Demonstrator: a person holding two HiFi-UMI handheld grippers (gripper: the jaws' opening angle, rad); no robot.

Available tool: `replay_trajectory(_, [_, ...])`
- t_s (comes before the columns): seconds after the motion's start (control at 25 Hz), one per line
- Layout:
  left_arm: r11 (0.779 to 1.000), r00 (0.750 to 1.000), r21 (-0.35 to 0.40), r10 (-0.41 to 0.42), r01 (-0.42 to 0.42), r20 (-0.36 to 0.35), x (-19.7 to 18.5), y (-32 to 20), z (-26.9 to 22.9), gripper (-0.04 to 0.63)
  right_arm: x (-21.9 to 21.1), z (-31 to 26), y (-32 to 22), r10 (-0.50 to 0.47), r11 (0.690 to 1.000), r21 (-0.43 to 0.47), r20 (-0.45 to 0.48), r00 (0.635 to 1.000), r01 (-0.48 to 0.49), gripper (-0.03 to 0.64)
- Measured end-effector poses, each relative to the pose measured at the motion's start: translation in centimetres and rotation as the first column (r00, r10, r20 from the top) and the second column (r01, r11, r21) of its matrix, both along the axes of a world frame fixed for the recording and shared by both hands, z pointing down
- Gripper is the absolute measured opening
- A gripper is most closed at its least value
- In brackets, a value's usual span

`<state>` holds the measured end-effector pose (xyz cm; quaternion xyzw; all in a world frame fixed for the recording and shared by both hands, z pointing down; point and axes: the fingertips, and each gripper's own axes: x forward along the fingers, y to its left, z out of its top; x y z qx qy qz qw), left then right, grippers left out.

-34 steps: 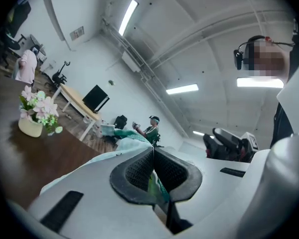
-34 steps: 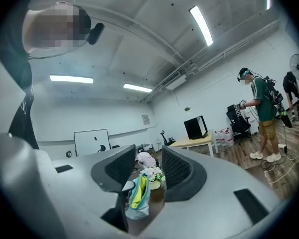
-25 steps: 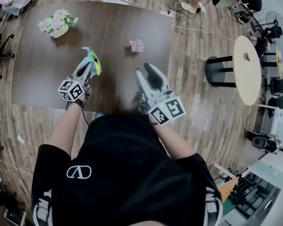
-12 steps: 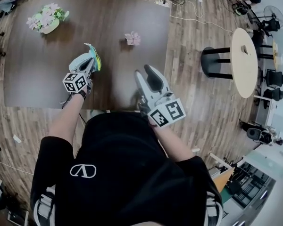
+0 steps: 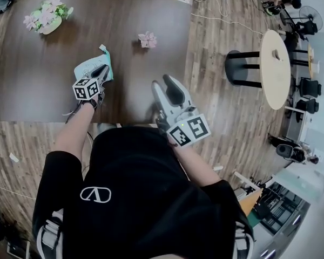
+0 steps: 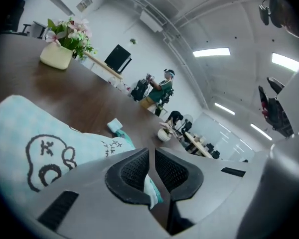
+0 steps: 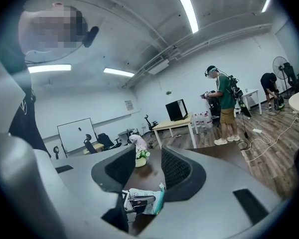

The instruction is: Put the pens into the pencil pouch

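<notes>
Dark wooden table (image 5: 38, 74) — the mint pencil pouch (image 5: 87, 68) rests on it, near the front edge. Left gripper (image 5: 103, 70): jaws closed on the pouch's fabric edge. Right gripper (image 5: 166, 85): jaws apart, nothing between them — held apart from the pouch, over the table's front edge.

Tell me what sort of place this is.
Probably an open office or lab workspace: a whiteboard, wheeled office chairs and a round table stand on wood flooring strewn with cables.

Mint-checked pencil pouch (image 6: 20, 128) with black doodles, dark brown table (image 5: 43, 74), pink flowers (image 5: 147, 39)
</notes>
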<state>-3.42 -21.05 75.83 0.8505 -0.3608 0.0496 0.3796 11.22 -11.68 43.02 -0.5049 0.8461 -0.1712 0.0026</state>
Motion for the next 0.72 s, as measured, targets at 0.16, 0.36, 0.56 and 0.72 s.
replay_trajectory(0.16, [0.999, 0.999, 0.042, 0.031, -0.029, -0.032, 0.8, 0.7, -2.4, 0.014, 0.3, -0.3, 0.1, -0.003, 1.000, 0.021, -0.003, 1.000, 0.003, 0.161])
replay_trajectory(0.36, [0.974, 0.996, 0.220, 0.074, -0.062, -0.049, 1.0, 0.7, -10.5, 0.031, -0.4, -1.2, -0.4, -0.029, 0.997, 0.067, 0.000, 1.000, 0.029, 0.160])
replay_trajectory(0.56, [0.886, 0.994, 0.458, 0.099, -0.073, -0.034, 0.1, 2.4, -21.7, 0.031, -1.7, -2.2, -0.4, -0.077, 0.991, 0.112, -0.008, 0.997, 0.078, 0.159])
replay_trajectory(0.72, [0.802, 0.999, 0.597, 0.032, -0.030, 0.006, -2.1, 4.3, -28.8, 0.031, -3.4, -2.7, -0.7, -0.150, 0.979, 0.138, 0.016, 0.988, 0.147, 0.153])
